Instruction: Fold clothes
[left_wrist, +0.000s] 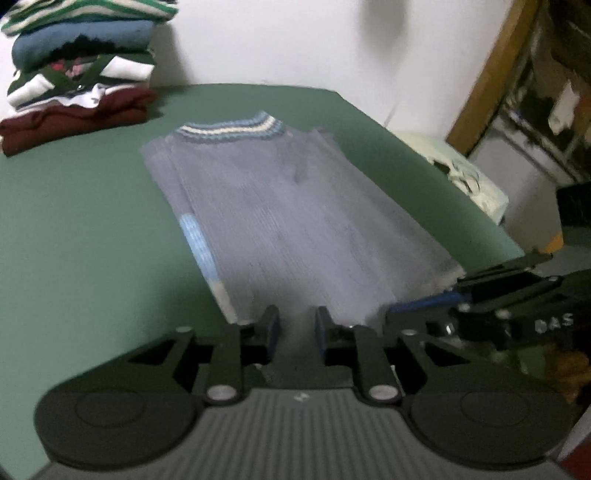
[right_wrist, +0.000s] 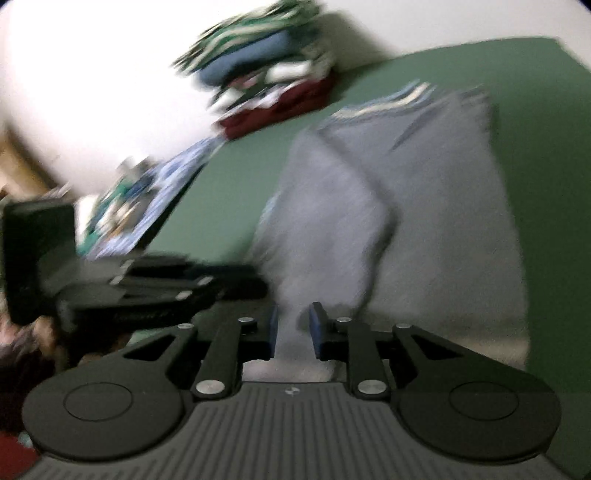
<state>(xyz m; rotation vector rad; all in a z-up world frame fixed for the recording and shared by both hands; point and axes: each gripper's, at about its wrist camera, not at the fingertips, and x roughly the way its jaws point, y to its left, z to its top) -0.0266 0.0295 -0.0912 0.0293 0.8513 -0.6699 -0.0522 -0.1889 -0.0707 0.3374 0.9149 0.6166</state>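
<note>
Two grippers gripped the near hem of the gray sweater (left_wrist: 295, 221): the left gripper (left_wrist: 295, 326) and the right gripper (right_wrist: 293, 321) each had narrow fingers with cloth between them. It lay long on the green table (left_wrist: 85, 221) (sleeves tucked in), probably so both could fold it toward the collar. Folded clothes (left_wrist: 79, 74) sat stacked behind.

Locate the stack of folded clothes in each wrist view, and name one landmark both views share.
Left wrist view: the stack of folded clothes sits top left, on the green table's far corner.
Right wrist view: it is upper centre, tilted and blurred.
Shared landmark: the grey sweater's striped collar.
</note>
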